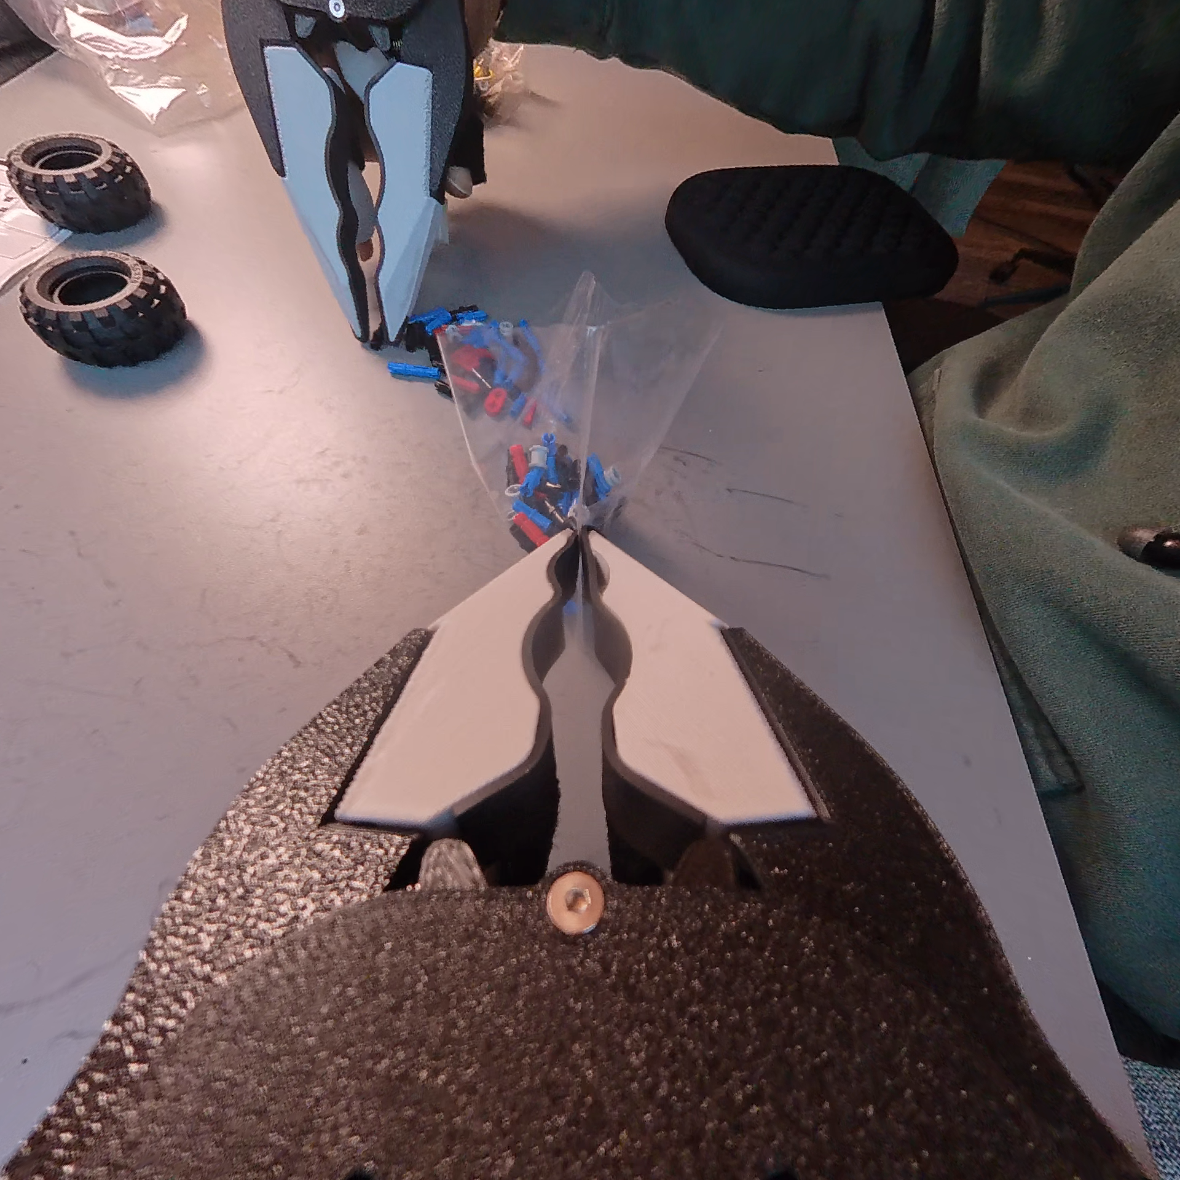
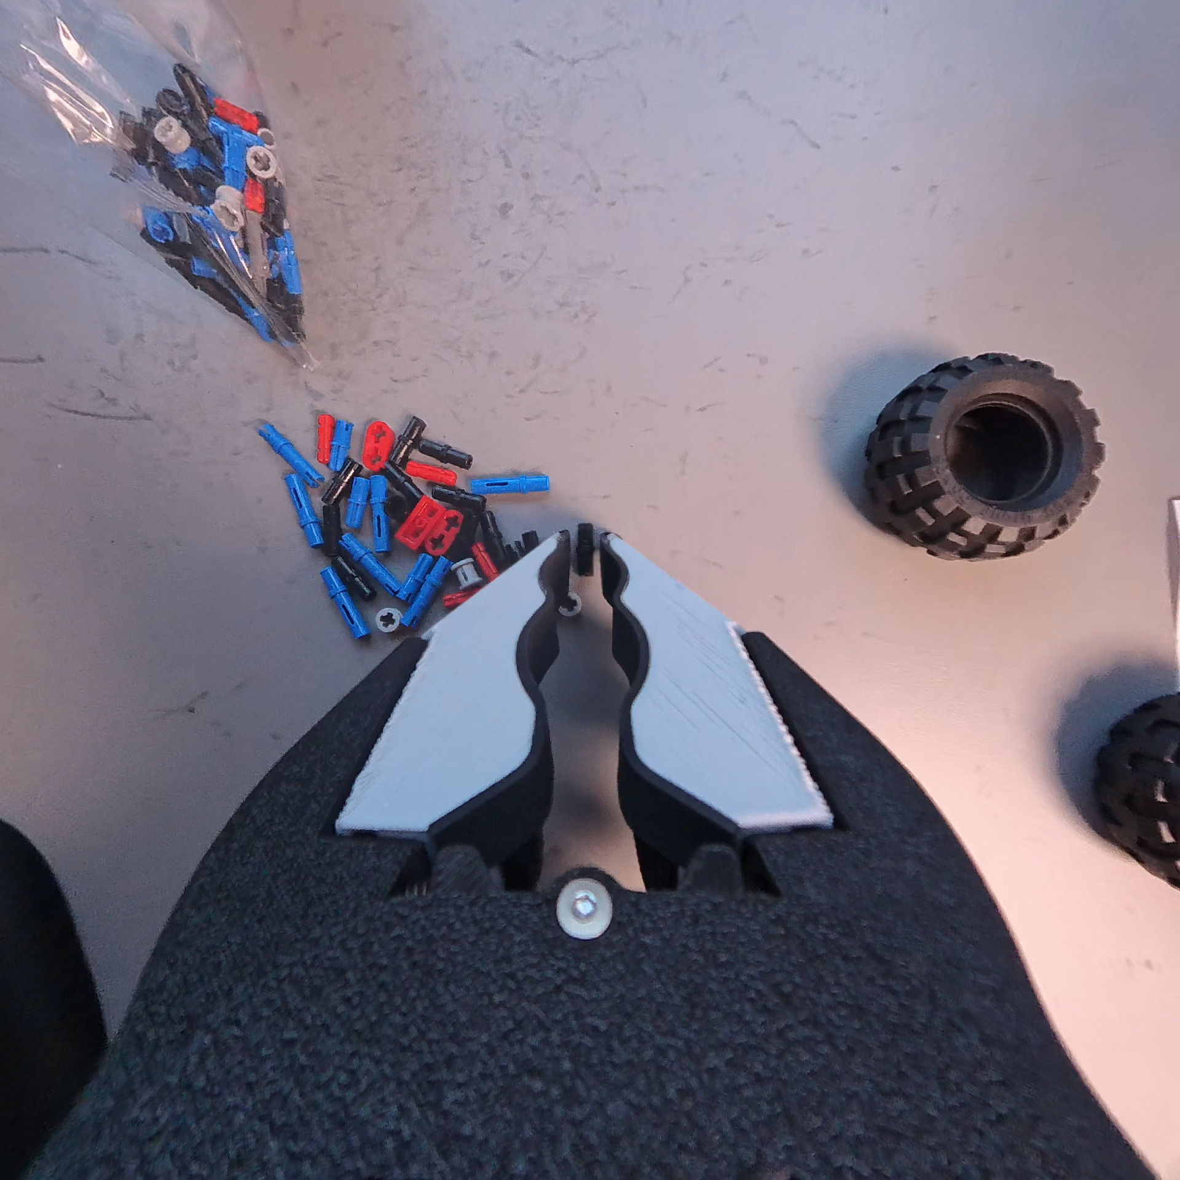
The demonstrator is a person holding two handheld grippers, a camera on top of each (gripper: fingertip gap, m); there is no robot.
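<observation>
Fingertips of the left gripper (image 1: pixel 580 539) are pinched together on a corner of the clear bag (image 1: pixel 594 383), which is held up off the grey table (image 1: pixel 191 574) — part of its load of small blue, red and black pins has gathered near the pinched corner. Film this thin looks limp and slippery, and light even loaded; a gathered corner or edge seems the surest place to hold it, since a flat side would likely slide between the pads.

Just beside the bag, the right gripper (image 2: pixel 582 543) points down at the table's loose pile of pins (image 2: pixel 396 517). Its jaws are almost closed, with one black pin (image 2: pixel 584 548) between the tips; whether they actually press on it, I cannot tell. Pins like these are hard, tiny and smooth — they would probably roll or skid, so taking one across its middle seems best.

Two black tyres (image 2: pixel 983 456) sit well apart from the pile. Crumpled plastic wrap (image 1: pixel 128 57) lies at the table's far side, and a black padded armrest (image 1: pixel 811 233) overlaps its edge.
</observation>
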